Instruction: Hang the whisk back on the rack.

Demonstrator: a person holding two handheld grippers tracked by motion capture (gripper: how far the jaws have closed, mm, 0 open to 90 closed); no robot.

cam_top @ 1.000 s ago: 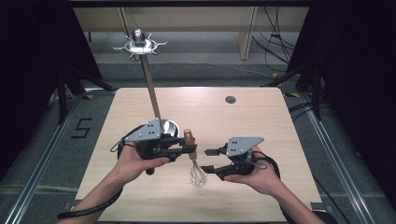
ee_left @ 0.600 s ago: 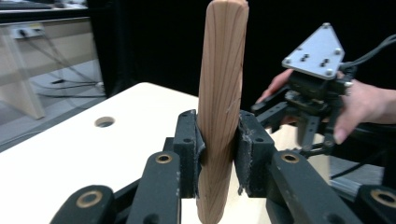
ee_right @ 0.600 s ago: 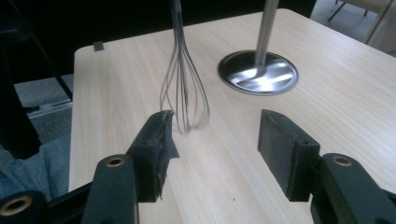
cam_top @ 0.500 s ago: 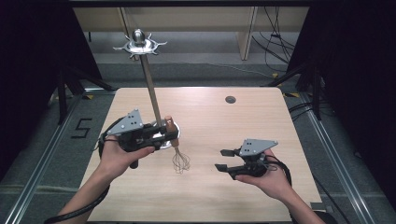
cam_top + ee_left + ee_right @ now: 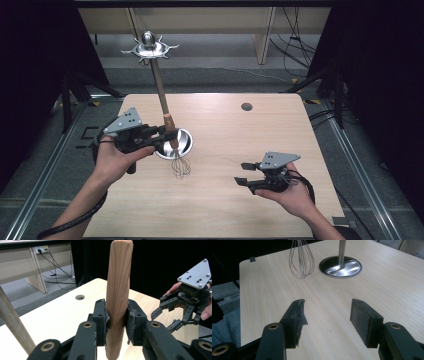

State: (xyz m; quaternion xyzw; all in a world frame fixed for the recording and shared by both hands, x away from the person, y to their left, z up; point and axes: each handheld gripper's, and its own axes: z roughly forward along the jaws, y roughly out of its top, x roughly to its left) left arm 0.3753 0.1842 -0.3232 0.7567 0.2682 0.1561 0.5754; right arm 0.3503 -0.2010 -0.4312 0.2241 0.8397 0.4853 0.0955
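My left gripper [image 5: 167, 136] is clamped on the wooden handle of the whisk [image 5: 176, 150], and in the left gripper view both pads pinch the handle [image 5: 117, 297] on either side while it stands nearly upright between them. A second ago the whisk sat between my two grippers near the middle of the table [image 5: 225, 210], with the right one close in beside the wires; since then I have carried it off to the left, and it now hangs with its wire head [image 5: 181, 167] just above the table, right next to the round steel base [image 5: 182, 141] of the stand [image 5: 159, 90]. My right gripper [image 5: 246, 174] has drawn back toward the near right of the table, and its jaws stand wide apart with nothing between them, which the right gripper view shows plainly: bare wood between the pads, the whisk wires [image 5: 301, 260] and the base [image 5: 340, 267] well ahead. So the handover looks done to me, and the whisk is wholly the left hand's load. I judge the next thing is to raise it toward the hooks at the stand's top [image 5: 149, 48], which calls for a lift while keeping the handle clear of the pole.
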